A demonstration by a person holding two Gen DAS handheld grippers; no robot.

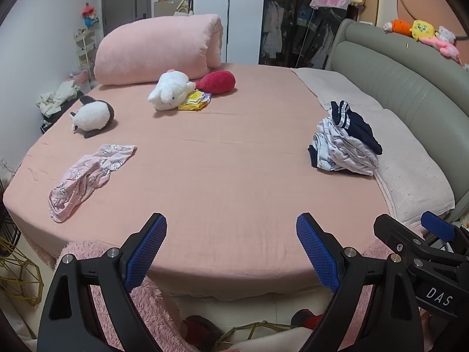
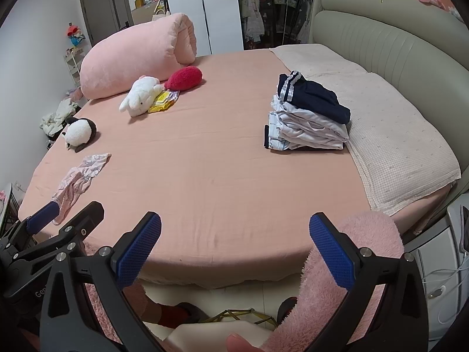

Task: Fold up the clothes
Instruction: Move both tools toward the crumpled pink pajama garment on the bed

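Observation:
A crumpled pink printed garment (image 1: 88, 176) (image 2: 79, 179) lies unfolded on the left side of the pink bed (image 1: 228, 182) (image 2: 222, 182). A stack of folded white and navy clothes (image 1: 346, 143) (image 2: 307, 117) rests on the right, against the pale checked pillow (image 1: 410, 170) (image 2: 401, 146). My left gripper (image 1: 231, 249) hovers open above the bed's near edge, nothing between its blue pads. My right gripper (image 2: 234, 249) is open and empty too, close beside the left one. Each gripper shows at the edge of the other's view.
Far side of the bed: a rolled pink duvet (image 1: 158, 50), a white plush (image 1: 171, 89), a red plush (image 1: 218, 82), a yellow packet (image 1: 195, 101), a black-and-white plush (image 1: 92, 116). Grey headboard (image 1: 404, 88) curves on the right. Fluffy pink sleeves and gold wire baskets (image 1: 17, 272) sit below.

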